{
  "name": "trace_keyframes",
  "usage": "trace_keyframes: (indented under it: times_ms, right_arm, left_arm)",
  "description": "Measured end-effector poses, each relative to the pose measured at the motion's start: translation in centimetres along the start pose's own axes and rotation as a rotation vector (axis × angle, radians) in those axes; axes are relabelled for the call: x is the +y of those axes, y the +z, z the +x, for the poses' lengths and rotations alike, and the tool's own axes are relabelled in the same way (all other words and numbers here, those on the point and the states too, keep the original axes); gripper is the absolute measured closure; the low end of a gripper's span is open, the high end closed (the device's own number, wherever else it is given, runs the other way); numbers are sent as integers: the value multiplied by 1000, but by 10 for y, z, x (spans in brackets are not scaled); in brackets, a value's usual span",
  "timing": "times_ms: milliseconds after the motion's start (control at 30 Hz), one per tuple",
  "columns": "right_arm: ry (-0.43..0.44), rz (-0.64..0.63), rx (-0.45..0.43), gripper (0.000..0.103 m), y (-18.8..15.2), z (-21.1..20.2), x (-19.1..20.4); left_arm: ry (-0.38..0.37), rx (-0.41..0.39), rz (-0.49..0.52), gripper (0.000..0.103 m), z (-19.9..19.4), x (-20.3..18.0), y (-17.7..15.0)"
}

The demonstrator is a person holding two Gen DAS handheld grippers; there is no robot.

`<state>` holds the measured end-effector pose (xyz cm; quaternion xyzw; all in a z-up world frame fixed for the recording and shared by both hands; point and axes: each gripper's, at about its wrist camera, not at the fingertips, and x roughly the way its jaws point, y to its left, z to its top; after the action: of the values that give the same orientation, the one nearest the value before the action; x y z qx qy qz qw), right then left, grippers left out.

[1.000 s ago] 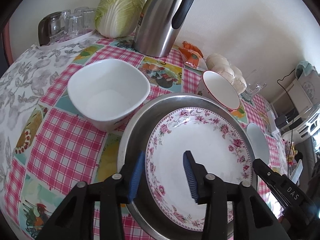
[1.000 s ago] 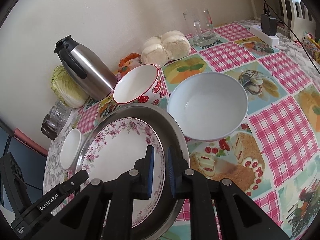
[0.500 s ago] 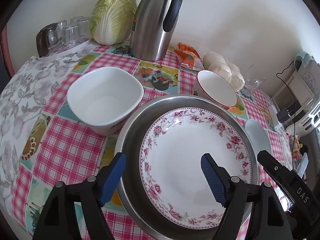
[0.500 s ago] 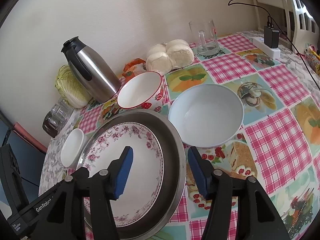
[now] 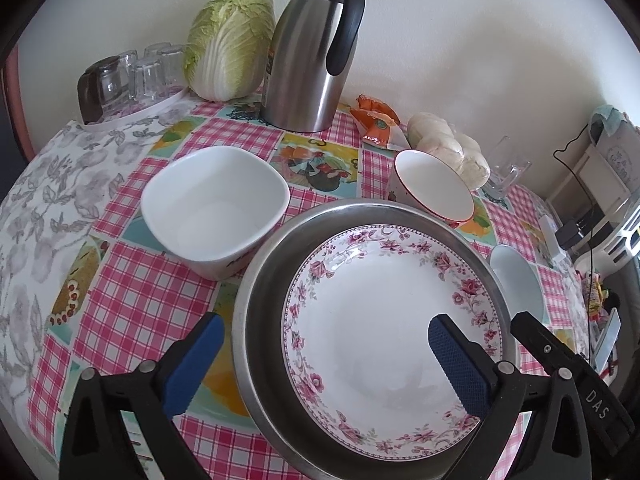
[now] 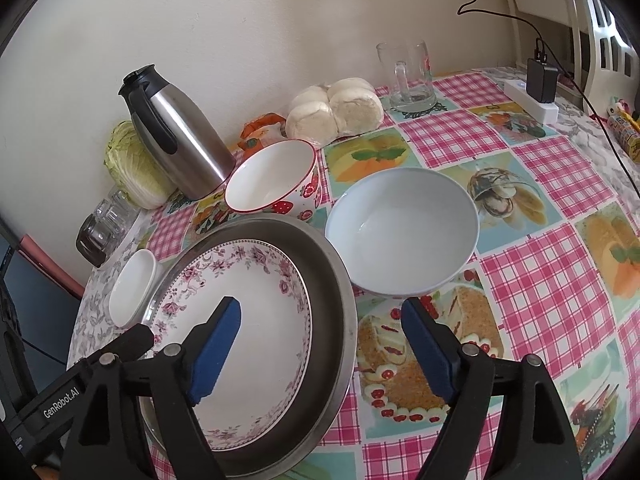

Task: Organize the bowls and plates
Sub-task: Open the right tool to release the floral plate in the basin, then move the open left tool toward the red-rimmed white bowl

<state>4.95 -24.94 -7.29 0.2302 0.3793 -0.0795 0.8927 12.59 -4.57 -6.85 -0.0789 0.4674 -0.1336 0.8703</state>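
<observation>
A floral plate (image 5: 380,300) (image 6: 248,280) lies inside a steel pan (image 5: 256,280) (image 6: 340,280). My left gripper (image 5: 325,328) straddles the pan's left rim. Its jaws are opening and the pads touch nothing. My right gripper (image 6: 320,306) straddles the pan's right rim, one finger over the plate and one over the tablecloth. Its jaws are opening too, clear of the rim. A square white bowl (image 5: 216,208) stands left of the pan. A strawberry bowl (image 6: 272,178) stands behind it and a pale blue bowl (image 6: 400,228) to its right.
Along the wall stand a steel thermos (image 5: 316,52), a cabbage (image 5: 228,40), glasses on a tray (image 5: 132,76), a bag of buns (image 6: 336,110) and a glass mug (image 6: 408,76). A power strip with a charger (image 6: 536,92) lies at the far right.
Both grippers have opened wide. The right one was nearly shut over the pan's rim and now stands apart from it. The left one has spread from a half-open gap.
</observation>
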Motion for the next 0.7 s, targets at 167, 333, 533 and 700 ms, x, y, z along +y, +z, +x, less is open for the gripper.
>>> trace_keyframes:
  times_ms: [167,333,533,700]
  right_arm:
    - [-12,-12,-5,12,0,0,0]
    - [-30,-27,-14,8,0,-1,0]
    - [-41,-64,-37,5,0,-3,5]
    - [-56,-93,-74,5,2,-6,11]
  left_arm:
    - [9,-11,1,0,-2,-1,0]
    - [32,-22,6,0,-3,-1,1]
    - [63,-33,-3,0,-4,2,1]
    - [88,-49,-15,0,-6,4,3]
